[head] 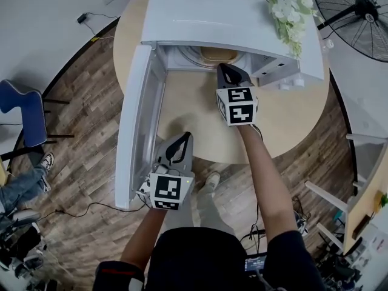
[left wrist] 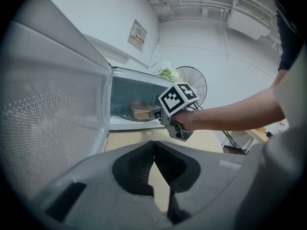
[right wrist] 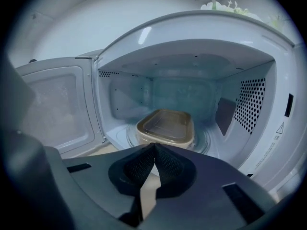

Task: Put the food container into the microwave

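Food container [right wrist: 165, 127]: 1, inside the microwave [head: 230, 11]
Door [head: 136, 126]: 1, wide open
Left gripper [left wrist: 153, 143]: 1, closed, empty
Right gripper [right wrist: 154, 145]: 1, closed, empty
Flowers [head: 290, 8]: on top

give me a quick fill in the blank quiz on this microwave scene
1. The food container sits ____ the microwave.
2. The microwave door stands ____.
3. The right claw is shut and holds ____.
4. White ____ lie on top of the microwave.
Missing words: inside; open; nothing; flowers.
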{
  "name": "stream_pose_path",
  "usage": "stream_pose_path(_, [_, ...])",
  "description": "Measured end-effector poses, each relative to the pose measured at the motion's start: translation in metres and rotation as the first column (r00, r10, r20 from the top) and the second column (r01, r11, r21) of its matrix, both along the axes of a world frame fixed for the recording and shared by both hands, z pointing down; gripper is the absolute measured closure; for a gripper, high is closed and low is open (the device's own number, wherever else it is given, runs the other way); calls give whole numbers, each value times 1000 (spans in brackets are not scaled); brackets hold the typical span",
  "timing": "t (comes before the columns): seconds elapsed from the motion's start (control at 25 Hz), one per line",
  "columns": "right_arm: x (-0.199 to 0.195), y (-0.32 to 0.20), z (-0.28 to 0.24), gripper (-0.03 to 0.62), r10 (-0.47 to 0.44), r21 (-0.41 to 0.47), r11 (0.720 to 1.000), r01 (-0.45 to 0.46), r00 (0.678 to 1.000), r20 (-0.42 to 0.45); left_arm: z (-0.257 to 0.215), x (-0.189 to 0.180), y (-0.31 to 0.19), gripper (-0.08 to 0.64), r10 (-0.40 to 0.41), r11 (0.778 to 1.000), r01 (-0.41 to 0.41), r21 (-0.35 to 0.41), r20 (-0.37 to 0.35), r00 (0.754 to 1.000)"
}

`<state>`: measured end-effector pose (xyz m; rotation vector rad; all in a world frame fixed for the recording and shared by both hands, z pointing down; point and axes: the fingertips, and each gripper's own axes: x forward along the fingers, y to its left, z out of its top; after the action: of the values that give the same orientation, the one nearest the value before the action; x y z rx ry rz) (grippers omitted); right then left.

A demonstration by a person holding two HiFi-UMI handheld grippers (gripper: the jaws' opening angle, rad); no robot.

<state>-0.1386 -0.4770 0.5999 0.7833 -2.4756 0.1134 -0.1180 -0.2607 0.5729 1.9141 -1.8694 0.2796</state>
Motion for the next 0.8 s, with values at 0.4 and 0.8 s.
stream_pose_path(0.4, [9, -4, 0, 581, 23, -31, 999, -23, 1000, 17, 4, 2, 3, 543, 3, 1000, -3, -13, 8, 1000])
stream_pose_path(0.8, [44, 38, -41, 580, 21, -72, 997, -13, 993, 118, -19, -6, 22, 543, -75, 997, 75, 19, 16, 997])
